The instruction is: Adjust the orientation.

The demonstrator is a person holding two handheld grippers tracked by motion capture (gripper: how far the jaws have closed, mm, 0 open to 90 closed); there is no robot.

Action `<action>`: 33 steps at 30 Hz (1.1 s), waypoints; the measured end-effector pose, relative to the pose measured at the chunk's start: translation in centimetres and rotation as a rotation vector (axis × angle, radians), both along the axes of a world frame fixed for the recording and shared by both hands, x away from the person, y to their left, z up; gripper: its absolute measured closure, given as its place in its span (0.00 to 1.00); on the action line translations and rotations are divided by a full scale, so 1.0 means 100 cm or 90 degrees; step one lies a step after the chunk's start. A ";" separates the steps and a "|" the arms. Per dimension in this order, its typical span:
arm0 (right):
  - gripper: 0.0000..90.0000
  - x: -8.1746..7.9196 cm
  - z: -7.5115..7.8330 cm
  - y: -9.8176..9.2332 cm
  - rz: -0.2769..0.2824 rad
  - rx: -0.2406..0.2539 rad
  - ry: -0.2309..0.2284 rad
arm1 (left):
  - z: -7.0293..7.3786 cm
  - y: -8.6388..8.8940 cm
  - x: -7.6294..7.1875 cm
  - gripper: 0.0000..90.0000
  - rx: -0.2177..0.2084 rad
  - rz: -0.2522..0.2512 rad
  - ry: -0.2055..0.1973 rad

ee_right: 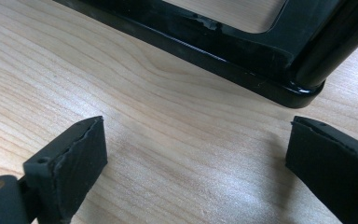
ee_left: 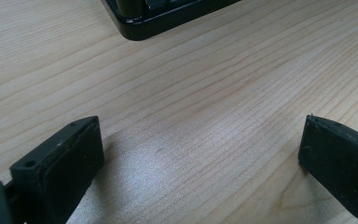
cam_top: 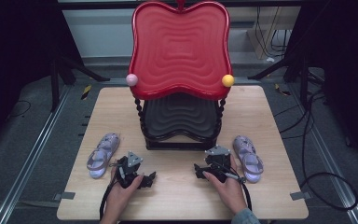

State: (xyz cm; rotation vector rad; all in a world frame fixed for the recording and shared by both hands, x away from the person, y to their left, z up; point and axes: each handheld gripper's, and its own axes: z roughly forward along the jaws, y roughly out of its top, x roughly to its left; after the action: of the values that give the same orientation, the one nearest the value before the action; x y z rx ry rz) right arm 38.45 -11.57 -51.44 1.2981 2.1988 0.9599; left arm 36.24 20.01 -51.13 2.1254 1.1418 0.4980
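Lilac sandals (cam_top: 103,155) (cam_top: 248,157) flank the black stand (cam_top: 179,140); both grippers (cam_top: 133,170) (cam_top: 212,169) rest on the counter (cam_top: 177,196), jaws apart and empty, so approach each sandal squarely.

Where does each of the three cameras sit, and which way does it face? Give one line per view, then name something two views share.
High view: above the near side, facing forward and down on the table; both hands, left hand-held gripper, right hand-held gripper, two sandals, red-topped rack.
Left gripper view: on the left hand-held gripper, looking along its open jaws over bare wood to the rack's black base.
Right gripper view: on the right hand-held gripper, jaws open, facing the same base.
Shared: wooden tabletop, black base.
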 end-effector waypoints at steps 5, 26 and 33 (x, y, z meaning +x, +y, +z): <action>0.07 -0.001 0.000 -0.001 0.001 0.003 0.001 | 0.002 0.000 -0.001 0.00 0.002 0.009 0.005; 0.07 -0.005 0.000 -0.003 0.004 0.000 0.000 | 0.113 0.080 0.004 0.12 0.054 0.098 0.001; 0.07 -0.006 0.000 -0.004 0.007 0.002 0.001 | 0.127 0.129 0.009 0.30 0.064 0.162 0.026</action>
State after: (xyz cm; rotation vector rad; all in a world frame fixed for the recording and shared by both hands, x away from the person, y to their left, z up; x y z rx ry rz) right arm 37.82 -11.97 -51.44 1.2897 2.2090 0.9662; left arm 37.15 32.90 -38.41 2.0940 1.4480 0.6409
